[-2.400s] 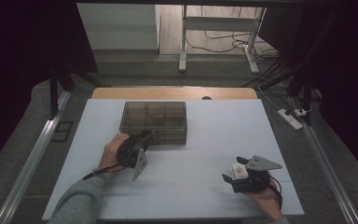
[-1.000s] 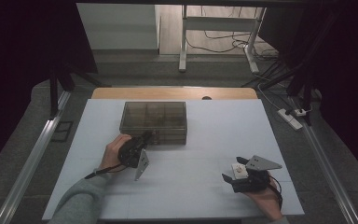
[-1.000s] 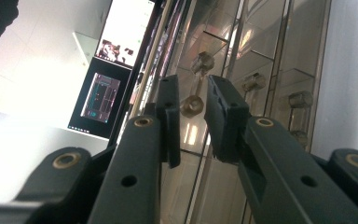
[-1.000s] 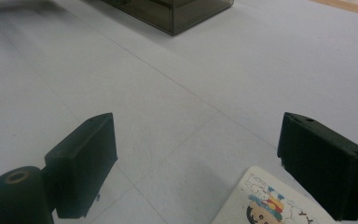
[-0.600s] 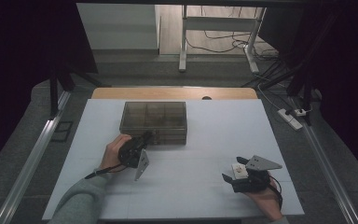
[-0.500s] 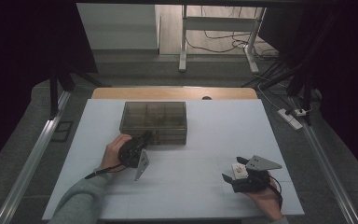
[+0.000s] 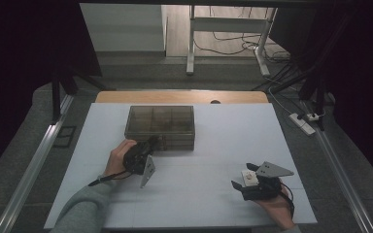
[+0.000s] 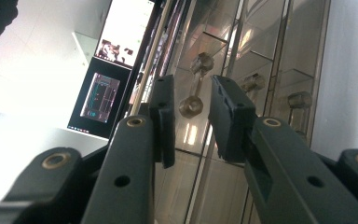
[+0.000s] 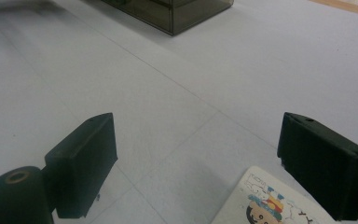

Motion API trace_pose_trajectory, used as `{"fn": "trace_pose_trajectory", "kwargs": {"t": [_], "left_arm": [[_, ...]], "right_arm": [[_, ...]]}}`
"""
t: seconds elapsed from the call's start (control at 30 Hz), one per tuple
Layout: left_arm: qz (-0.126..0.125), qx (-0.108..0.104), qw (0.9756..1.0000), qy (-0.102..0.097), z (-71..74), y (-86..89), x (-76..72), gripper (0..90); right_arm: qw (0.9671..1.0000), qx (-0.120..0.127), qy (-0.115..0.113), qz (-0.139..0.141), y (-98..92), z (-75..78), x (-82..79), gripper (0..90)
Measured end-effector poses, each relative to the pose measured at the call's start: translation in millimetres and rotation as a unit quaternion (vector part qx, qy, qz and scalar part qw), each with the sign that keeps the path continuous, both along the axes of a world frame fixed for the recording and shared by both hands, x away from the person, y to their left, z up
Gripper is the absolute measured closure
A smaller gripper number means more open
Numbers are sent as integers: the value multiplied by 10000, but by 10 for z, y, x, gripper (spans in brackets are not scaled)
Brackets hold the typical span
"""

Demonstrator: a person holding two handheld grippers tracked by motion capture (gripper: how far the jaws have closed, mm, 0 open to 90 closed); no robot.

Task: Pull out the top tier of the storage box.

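Note:
A smoky see-through compartment box (image 7: pixel 160 126) stands closed on the white table top (image 7: pixel 223 131). My left gripper (image 7: pixel 149 144), rolled on its side, is at the box's front left corner. In the left gripper view its jaws (image 8: pixel 191 88) stand a narrow gap apart and have just been opening. A small knob-like catch (image 8: pixel 192 103) on the box front shows in the gap, and the pads do not touch it. My right gripper (image 7: pixel 244 177) rests near the front right, wide open (image 9: pixel 198 135). A small white picture card (image 9: pixel 270 200) lies flat by its right jaw.
The box's near corner (image 9: pixel 177 14) shows far ahead in the right gripper view. A wooden strip (image 7: pixel 179 97) edges the table's far side. A power strip (image 7: pixel 303 123) lies on the floor at the right, and a metal rail (image 7: pixel 34 165) runs along the left.

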State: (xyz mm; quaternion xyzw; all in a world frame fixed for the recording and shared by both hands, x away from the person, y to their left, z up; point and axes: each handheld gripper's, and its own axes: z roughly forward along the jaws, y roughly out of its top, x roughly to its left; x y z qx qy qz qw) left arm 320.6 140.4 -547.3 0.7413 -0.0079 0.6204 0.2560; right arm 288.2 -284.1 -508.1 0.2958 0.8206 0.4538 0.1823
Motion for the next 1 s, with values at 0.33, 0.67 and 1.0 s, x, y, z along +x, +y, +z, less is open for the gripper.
{"fn": "trace_pose_trajectory", "kwargs": {"t": [0.33,0.67,1.0], "left_arm": [[26,69,10000,-54,-4,2,3,766],[48,137,9998,-124,-12,-5,1,781],[93,155,9997,-177,-23,-17,-4,781]], "right_arm": [[10000,0,-1,2,0,0,1,113],[10000,-5,-2,-2,2,-1,0,113],[10000,-8,-5,7,4,0,-2,113]]}}
